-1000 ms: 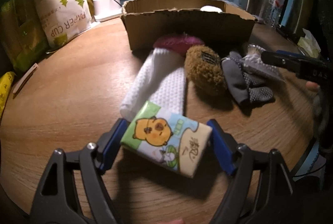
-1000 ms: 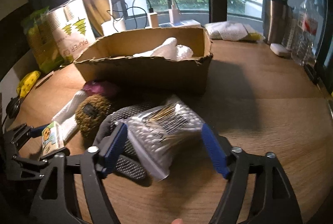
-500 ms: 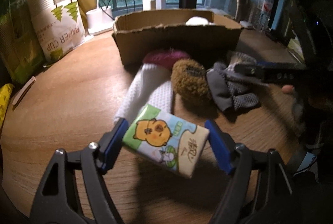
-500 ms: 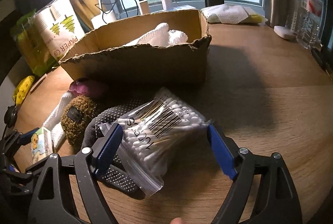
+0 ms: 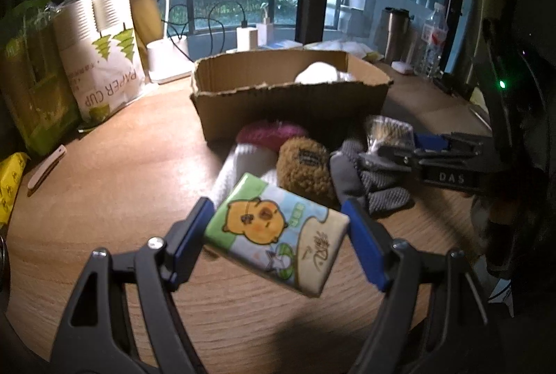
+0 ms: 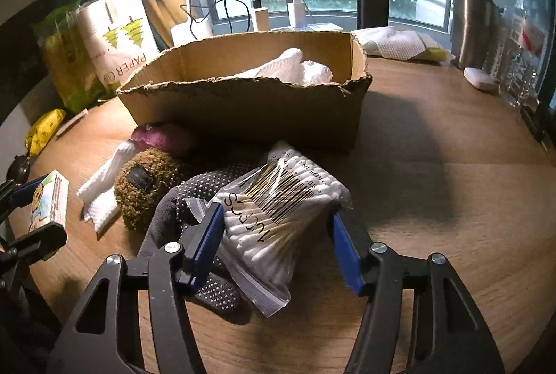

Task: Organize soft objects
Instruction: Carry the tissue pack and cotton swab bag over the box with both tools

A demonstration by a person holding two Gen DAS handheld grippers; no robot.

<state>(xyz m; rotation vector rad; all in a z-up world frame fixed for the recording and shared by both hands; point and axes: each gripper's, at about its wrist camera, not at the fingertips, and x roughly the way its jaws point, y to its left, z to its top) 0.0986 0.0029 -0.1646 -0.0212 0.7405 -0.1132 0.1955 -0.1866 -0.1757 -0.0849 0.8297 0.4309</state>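
Your left gripper pinches the cartoon-printed tissue pack clear of the wooden table, near of the cardboard box. Your right gripper, its jaws just closing, now squeezes the bag of cotton swabs, which lies on the dotted grey gloves beside the brown plush. The tissue pack hangs tilted, gripped by its ends; a loose hold could drop it short of the box. The slippery swab bag may slide out, or a glove may snag and be dragged along.
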